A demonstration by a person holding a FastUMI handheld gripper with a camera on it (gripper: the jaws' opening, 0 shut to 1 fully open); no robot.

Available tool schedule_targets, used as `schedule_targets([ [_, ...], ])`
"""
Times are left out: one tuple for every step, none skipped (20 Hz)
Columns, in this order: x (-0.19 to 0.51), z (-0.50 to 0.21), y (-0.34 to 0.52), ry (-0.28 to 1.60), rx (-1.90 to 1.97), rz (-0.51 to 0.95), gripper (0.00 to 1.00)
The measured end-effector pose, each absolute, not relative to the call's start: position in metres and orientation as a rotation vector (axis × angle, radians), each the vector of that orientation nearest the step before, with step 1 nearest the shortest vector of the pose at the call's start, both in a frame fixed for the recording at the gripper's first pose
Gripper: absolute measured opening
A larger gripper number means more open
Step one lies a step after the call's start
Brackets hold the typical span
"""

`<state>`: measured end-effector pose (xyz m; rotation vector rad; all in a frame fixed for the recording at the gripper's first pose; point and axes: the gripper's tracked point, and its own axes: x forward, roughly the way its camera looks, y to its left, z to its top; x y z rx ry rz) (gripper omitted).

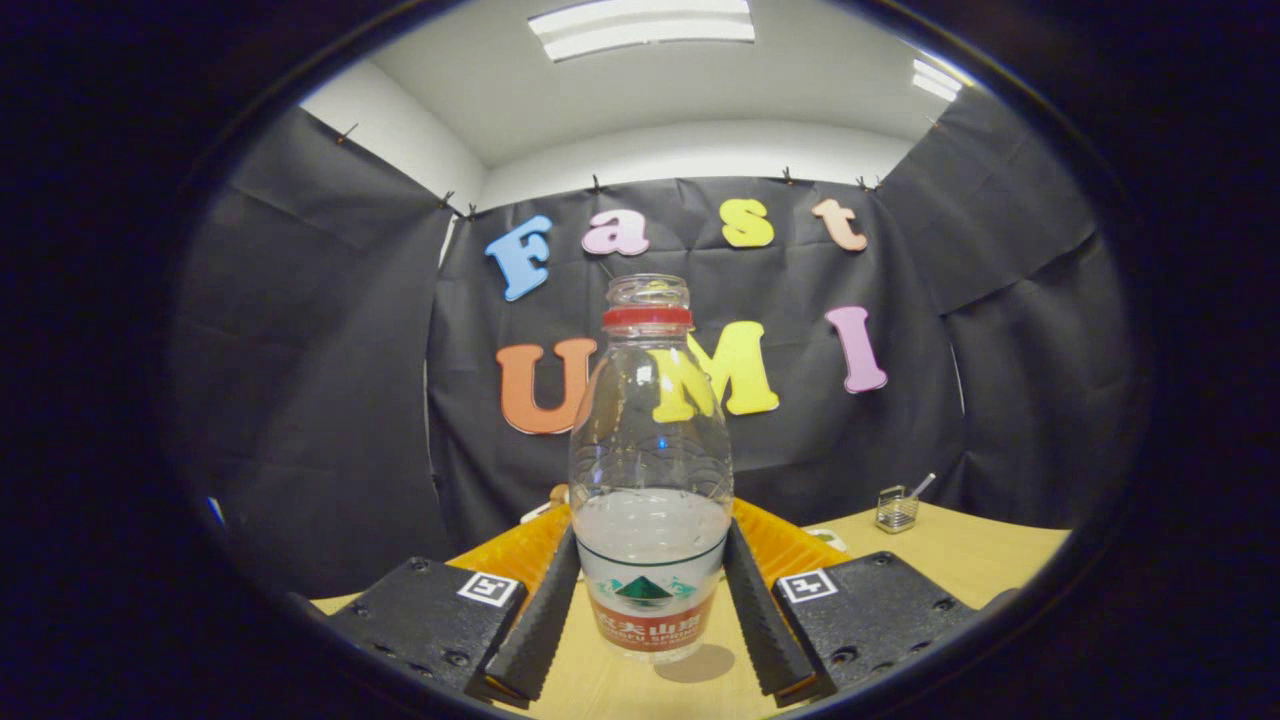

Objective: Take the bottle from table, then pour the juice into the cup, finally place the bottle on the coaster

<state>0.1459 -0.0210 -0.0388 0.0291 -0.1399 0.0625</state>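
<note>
A clear plastic bottle (650,450) stands upright between my fingers, uncapped, with a red ring at its neck and a printed label around its base. Clear liquid fills roughly its lower third. My gripper (652,535) is shut on the bottle's lower body, one finger (540,620) pressing on the left side and the other on the right. A small shadow lies on the wooden table (980,550) just under the bottle's base; I cannot tell whether the base touches the table.
An orange ridged object (775,540) lies on the table right behind the bottle and fingers. A small clear glass with a stick in it (897,510) stands farther back to the right. Black cloth walls close off the back.
</note>
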Motion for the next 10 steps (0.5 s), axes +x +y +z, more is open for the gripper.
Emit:
schedule_targets([
  [0.151,-0.045,-0.019,-0.132,0.028,0.063,0.80],
  [0.155,-0.050,-0.020,-0.127,0.021,0.054,0.80],
  [0.159,-0.055,-0.024,-0.124,0.010,0.041,0.80],
  [0.162,-0.061,-0.025,-0.121,-0.001,0.027,0.80],
  [0.184,-0.070,-0.020,-0.113,-0.008,0.013,0.80],
  [0.190,-0.079,-0.021,-0.101,-0.011,0.002,0.80],
  [0.195,-0.090,-0.023,-0.080,-0.011,-0.017,0.80],
  [0.198,-0.101,-0.022,-0.062,-0.006,-0.029,0.80],
  [0.204,-0.110,-0.022,-0.044,-0.002,-0.040,0.80],
  [0.209,-0.121,-0.022,-0.024,0.001,-0.045,0.80],
])
